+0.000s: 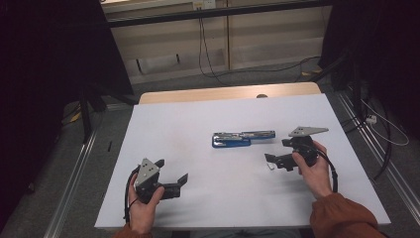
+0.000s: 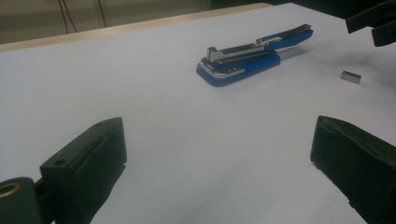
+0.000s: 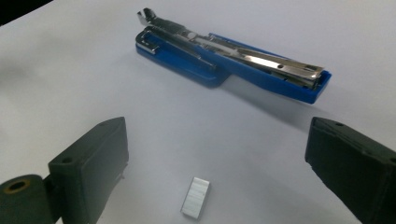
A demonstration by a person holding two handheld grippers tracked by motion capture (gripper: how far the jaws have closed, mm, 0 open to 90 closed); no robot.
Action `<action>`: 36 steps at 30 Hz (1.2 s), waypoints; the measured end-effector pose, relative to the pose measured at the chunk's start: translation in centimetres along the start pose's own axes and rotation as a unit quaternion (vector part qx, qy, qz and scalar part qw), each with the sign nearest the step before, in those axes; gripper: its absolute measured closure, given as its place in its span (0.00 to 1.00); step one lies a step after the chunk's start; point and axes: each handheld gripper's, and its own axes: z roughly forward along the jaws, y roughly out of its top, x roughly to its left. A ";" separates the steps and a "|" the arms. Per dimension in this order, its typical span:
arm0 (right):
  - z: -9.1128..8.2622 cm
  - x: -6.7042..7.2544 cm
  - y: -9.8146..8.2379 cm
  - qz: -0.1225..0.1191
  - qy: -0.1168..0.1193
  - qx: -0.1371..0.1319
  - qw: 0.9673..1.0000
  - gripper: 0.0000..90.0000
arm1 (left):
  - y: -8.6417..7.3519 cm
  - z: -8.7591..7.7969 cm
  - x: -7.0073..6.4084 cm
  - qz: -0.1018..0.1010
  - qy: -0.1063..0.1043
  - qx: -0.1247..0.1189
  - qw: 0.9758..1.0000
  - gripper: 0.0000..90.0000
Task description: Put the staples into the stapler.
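An opened blue stapler (image 1: 242, 139) lies mid-table. The right gripper (image 1: 271, 162), jaws spread, hovers over a strip of staples (image 3: 195, 197) at the stapler's four o'clock. The left gripper (image 1: 172, 174) is spread empty at seven o'clock.

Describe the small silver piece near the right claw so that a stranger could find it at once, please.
Start at the white table and find the opened blue stapler near its middle. Nearer the person on the right side, the open right claw points at a little strip of staples, which lies flat on the table between its jaws. It is the one loose silver bar, far smaller than the stapler and apart from it.
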 end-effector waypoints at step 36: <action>1.5 0.8 0.8 -0.054 -0.001 0.165 0.985 0.42 | 0.3 0.6 -0.6 0.016 -0.021 0.003 1.000 0.05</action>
